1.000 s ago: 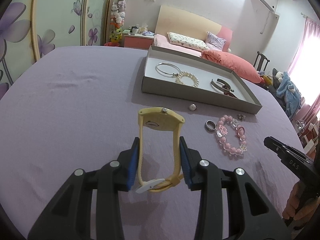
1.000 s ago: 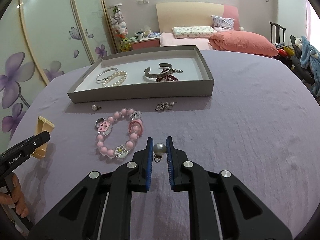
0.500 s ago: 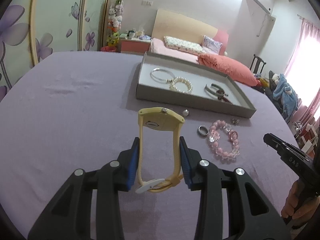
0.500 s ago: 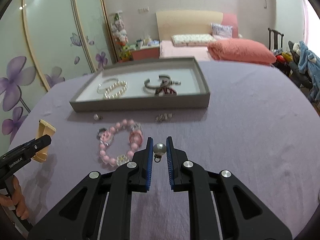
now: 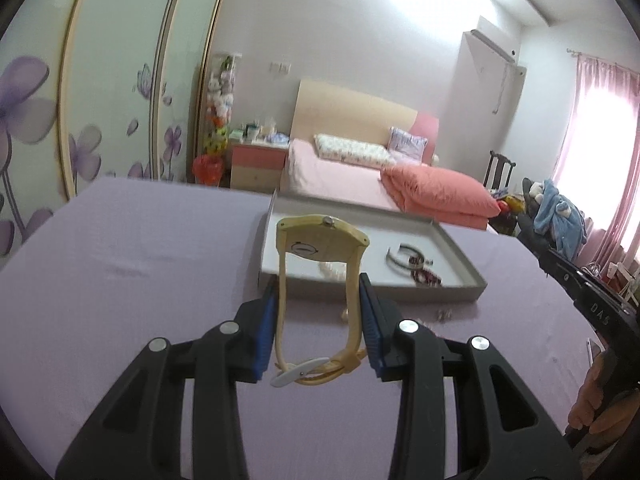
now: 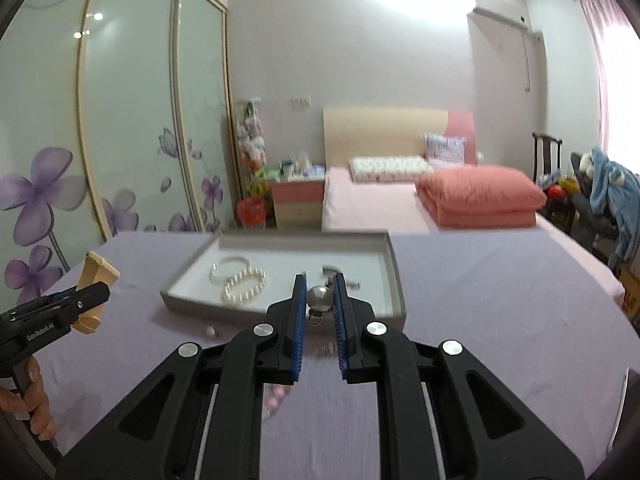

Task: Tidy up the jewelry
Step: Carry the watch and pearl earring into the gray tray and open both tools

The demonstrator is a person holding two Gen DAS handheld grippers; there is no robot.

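My left gripper [image 5: 318, 300] is shut on a yellow watch [image 5: 320, 242] by its strap and holds it up above the purple table, in front of the grey jewelry tray [image 5: 452, 294]. My right gripper [image 6: 319, 294] is shut on a pearl earring [image 6: 319, 298] and holds it up before the same tray [image 6: 192, 300]. A silver bangle [image 6: 228, 270] and a pearl bracelet [image 6: 246, 290] lie in the tray, with a silver cuff [image 5: 400, 260] and a dark red bracelet [image 5: 426, 276]. The left gripper with the watch [image 6: 94, 292] shows at the right wrist view's left edge.
Small loose pieces lie on the purple cloth before the tray: an earring [image 6: 212, 331] and a small charm [image 5: 444, 314]. The pink bead bracelet [image 6: 276, 398] is mostly hidden under my right gripper. A bed with a coral quilt [image 6: 480, 196] stands behind the table.
Both grippers have risen and tilted up, carrying the watch and the pearl earring towards the tray. The pink bracelet and ring have dropped out of the left wrist view.
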